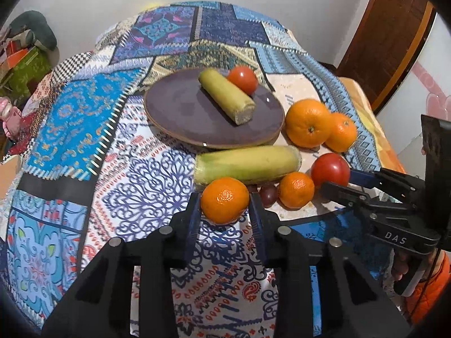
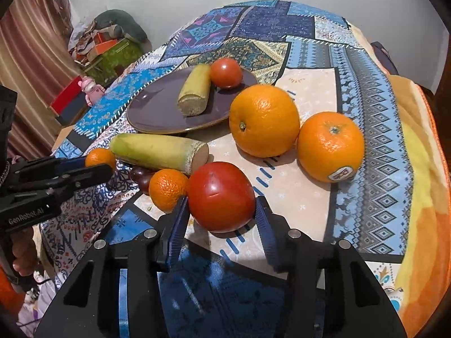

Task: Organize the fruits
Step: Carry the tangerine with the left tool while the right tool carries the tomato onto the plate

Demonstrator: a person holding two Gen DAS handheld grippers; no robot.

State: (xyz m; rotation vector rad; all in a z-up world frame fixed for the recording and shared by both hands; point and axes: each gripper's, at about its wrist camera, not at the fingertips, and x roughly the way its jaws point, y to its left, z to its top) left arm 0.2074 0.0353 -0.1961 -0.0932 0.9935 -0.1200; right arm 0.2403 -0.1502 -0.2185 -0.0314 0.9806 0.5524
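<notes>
My left gripper (image 1: 224, 197) is shut on a small mandarin (image 1: 224, 201), its blue pads pressed to both sides. In the right wrist view my right gripper (image 2: 221, 201) is shut on a red tomato (image 2: 221, 195) low over the cloth. A purple plate (image 1: 180, 112) behind holds a cut corn piece (image 1: 225, 95) and a second tomato (image 1: 243, 79). A longer corn piece (image 1: 246, 164) lies in front of the plate. Beside it sit another mandarin (image 1: 296, 190) and a dark small fruit (image 1: 268, 194). Two large oranges (image 2: 263, 119) (image 2: 330, 146) rest to the right.
A patchwork cloth (image 1: 84, 129) covers the round table. The table's right edge with a yellow-orange blanket (image 2: 417, 169) is close by. Boxes and a cushion (image 2: 112, 45) are piled at the far left by the wall. A pink toy (image 2: 91, 88) stands past the left edge.
</notes>
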